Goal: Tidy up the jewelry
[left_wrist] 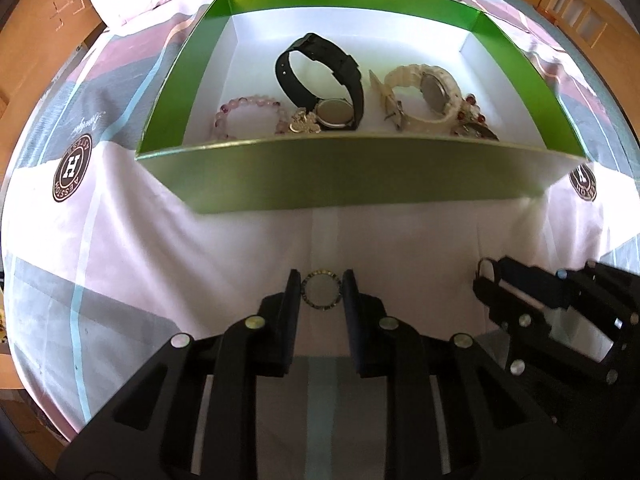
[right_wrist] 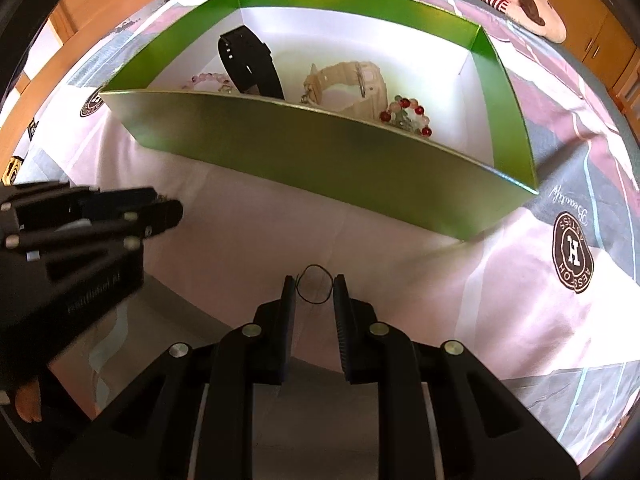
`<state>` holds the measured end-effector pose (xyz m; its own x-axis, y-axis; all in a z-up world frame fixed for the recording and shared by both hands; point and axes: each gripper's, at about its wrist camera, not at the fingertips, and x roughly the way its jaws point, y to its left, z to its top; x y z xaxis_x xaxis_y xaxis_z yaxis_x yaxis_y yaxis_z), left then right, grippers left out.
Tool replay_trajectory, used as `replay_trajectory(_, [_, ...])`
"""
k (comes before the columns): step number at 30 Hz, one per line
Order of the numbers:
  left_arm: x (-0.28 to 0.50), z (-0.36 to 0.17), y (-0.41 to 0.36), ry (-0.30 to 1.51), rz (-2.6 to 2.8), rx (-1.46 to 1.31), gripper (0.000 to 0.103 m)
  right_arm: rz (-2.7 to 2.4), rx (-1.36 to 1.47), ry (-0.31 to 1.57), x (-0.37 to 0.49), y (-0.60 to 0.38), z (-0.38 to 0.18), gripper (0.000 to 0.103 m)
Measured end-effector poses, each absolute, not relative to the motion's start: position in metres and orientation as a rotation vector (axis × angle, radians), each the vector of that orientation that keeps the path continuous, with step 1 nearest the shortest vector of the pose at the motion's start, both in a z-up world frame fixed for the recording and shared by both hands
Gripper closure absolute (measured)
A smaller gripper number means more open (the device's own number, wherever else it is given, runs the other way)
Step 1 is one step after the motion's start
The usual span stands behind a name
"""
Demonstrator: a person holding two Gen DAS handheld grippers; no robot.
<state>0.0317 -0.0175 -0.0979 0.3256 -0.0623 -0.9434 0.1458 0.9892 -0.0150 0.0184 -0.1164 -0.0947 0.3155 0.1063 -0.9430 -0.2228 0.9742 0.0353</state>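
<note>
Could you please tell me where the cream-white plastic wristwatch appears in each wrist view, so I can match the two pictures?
Left wrist view: cream-white plastic wristwatch lies inside the box, right of centre, beside the black strap watch.
Right wrist view: the same watch sits mid-box, just above the near wall, left of the red bead bracelet.
Shared landmark: the green cardboard box with white floor.

Bright daylight, glare on bedsheet (left_wrist: 168, 248), fisheye-curved edges

Box (left_wrist: 360, 172) on the bedspread (left_wrist: 120, 240) at twelve o'clock, two watches (left_wrist: 320, 80) and beaded bracelets (left_wrist: 248, 116) inside, ring (left_wrist: 321, 289) between left gripper (left_wrist: 321, 292) fingers at six, right gripper (left_wrist: 486, 280) at three
</note>
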Motion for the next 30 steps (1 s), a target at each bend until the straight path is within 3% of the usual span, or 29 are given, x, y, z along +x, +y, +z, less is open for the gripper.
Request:
replay_trajectory(18, [0.034,-0.102,-0.011,1.243,-0.122,0.051,0.080,0.207,-0.134,1.258,0.015,-0.118,-0.098,0.084])
replay_trajectory(19, [0.036,-0.102,-0.009,1.247,-0.123,0.038,0.072,0.207,-0.134,1.266,0.014,-0.119,-0.099,0.081])
replay_trajectory(21, [0.038,-0.098,-0.001,1.250,-0.122,-0.007,0.053,0.216,-0.112,1.278,0.014,-0.122,-0.099,0.065])
replay_trajectory(22, [0.039,-0.095,0.005,1.248,-0.123,-0.043,0.052,0.214,-0.090,1.268,0.014,-0.125,-0.096,0.056])
replay_trajectory(23, [0.041,-0.094,0.008,1.248,-0.124,-0.056,0.052,0.207,-0.064,1.255,0.015,-0.130,-0.092,0.053])
replay_trajectory(30, [0.046,-0.096,0.016,1.269,-0.112,-0.081,0.051,0.195,-0.005,1.261,0.017,-0.146,-0.090,0.053])
